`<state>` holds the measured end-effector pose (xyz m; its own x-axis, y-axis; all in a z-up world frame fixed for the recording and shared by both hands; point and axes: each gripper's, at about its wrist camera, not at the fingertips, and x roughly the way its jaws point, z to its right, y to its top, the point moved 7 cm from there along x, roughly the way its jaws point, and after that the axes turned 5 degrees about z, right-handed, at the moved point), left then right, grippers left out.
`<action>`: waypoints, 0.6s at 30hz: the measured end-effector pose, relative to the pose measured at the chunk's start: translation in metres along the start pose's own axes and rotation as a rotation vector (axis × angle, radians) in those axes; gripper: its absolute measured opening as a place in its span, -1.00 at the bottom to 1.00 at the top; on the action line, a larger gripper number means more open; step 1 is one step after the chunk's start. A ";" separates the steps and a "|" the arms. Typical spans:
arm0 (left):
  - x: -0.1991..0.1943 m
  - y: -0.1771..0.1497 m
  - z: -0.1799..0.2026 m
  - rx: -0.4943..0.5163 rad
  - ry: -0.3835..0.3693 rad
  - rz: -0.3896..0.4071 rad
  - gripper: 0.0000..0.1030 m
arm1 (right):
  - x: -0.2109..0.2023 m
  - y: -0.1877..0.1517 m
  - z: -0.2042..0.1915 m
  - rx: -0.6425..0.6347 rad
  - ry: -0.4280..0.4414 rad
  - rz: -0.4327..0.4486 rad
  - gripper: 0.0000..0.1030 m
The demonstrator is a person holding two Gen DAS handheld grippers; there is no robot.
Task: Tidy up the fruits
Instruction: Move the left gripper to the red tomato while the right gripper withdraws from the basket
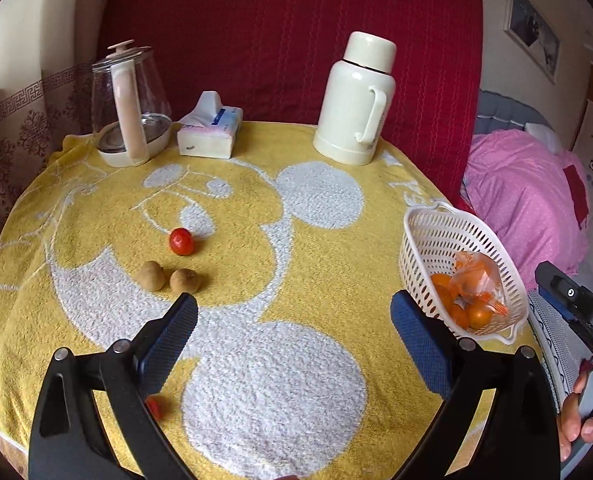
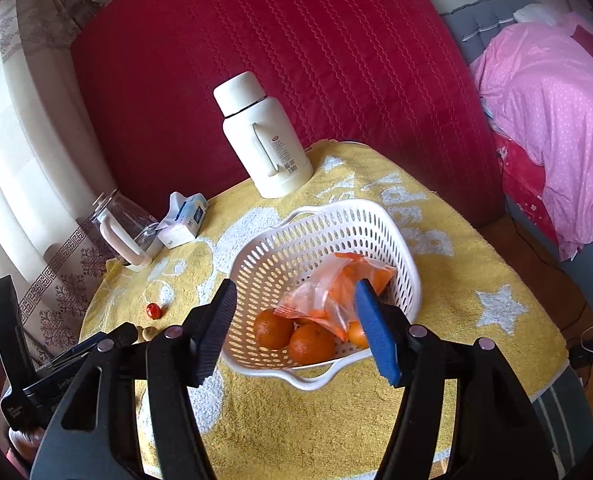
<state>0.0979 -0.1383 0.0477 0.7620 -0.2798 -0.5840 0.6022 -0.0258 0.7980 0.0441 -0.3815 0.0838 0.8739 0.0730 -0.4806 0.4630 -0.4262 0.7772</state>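
Oranges (image 2: 311,343) and a bag (image 2: 328,292) are already lying in the basket (image 2: 410,276), while a tomato (image 1: 181,241) and two brown fruits (image 1: 151,275) are waiting on the tabletop (image 1: 264,392), both grippers' fingers (image 1: 168,344) gaping wide, holding nothing.

A small red fruit (image 1: 155,405) is mostly hidden behind the left gripper's finger (image 1: 168,344). In the basket (image 2: 406,256), a plastic bag (image 2: 328,292) covers part of the oranges (image 2: 311,343).

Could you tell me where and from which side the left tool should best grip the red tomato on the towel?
Probably across the round middle of the red tomato, from above: it stands apart from the two brown fruits nearer the open left tool.
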 end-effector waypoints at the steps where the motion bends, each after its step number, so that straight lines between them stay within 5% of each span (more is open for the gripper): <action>1: -0.004 -0.002 -0.007 -0.011 0.012 0.000 0.87 | -0.001 -0.001 -0.004 -0.006 0.004 -0.003 0.23; 12: -0.039 -0.037 -0.089 -0.147 0.108 -0.016 0.87 | -0.007 -0.028 -0.049 -0.059 0.074 -0.049 0.23; 18: -0.054 -0.055 -0.109 -0.112 0.147 -0.004 0.87 | -0.009 -0.041 -0.070 -0.092 0.101 -0.074 0.23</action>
<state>0.0498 -0.0175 0.0189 0.7811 -0.1368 -0.6093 0.6219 0.0828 0.7787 0.0273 -0.3018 0.0850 0.8451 0.1940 -0.4982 0.5344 -0.3320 0.7773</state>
